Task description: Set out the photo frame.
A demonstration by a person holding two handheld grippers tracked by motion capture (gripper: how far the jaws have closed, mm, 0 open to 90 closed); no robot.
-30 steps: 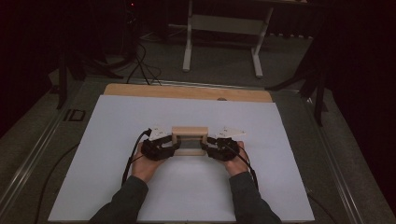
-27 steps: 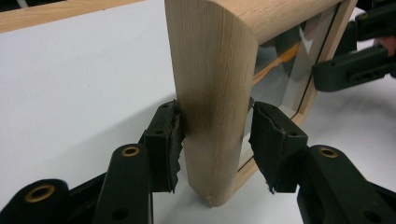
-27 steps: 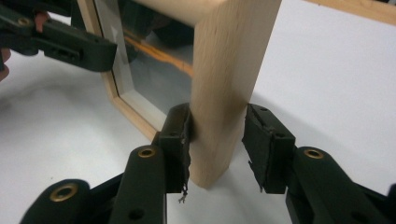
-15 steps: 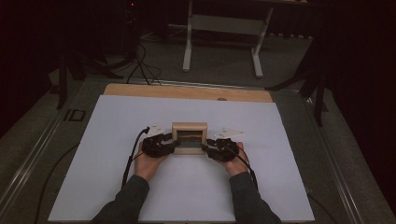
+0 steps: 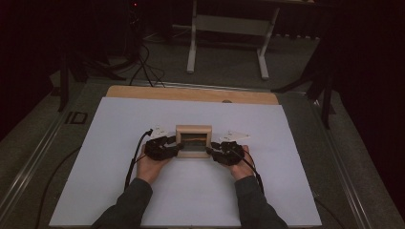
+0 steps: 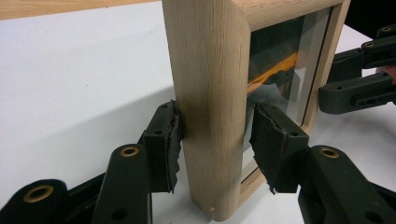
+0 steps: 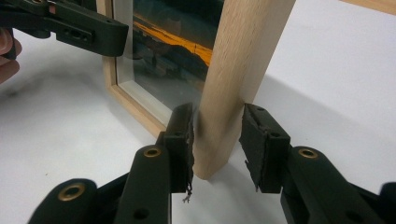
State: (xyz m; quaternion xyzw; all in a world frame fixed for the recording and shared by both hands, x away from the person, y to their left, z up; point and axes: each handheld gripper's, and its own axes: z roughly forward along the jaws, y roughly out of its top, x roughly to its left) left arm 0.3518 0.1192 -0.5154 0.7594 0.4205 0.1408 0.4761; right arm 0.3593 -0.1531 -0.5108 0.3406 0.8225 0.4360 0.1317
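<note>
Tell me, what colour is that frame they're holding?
Pale, light-brown wood frame, clearest in the left gripper view.

Pale matt wooden frame [image 6: 210,93] with glossy glass pane [image 6: 280,56] on smooth white paper sheet [image 5: 191,200].

High view was dim, room beyond the bench [image 5: 119,200] nearly black, slight softness overall. Both gripper views were brighter, evenly lit; white sheet [image 6: 70,70] near blown out. Glass [image 7: 173,51] showed dark reflections. Soft shadows, near jaws slightly blurred.
</note>
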